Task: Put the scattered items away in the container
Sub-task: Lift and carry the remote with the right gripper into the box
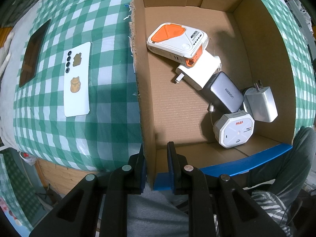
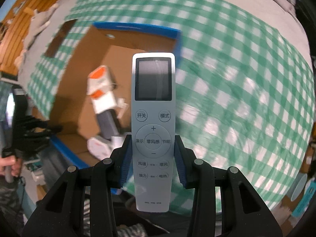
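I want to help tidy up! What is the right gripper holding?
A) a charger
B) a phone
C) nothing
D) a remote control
D: the right gripper has its blue pads pressed on both sides of a pale remote control with a screen and round buttons.

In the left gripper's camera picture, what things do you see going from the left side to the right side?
Dark rectangular tablet → white phone with cat stickers → brown cardboard box wall → white-and-orange power bank → grey UGREEN charger → white plug adapter.

Green-white check cloth (image 1: 59, 130) on table, wood floor (image 2: 17, 29) beyond.
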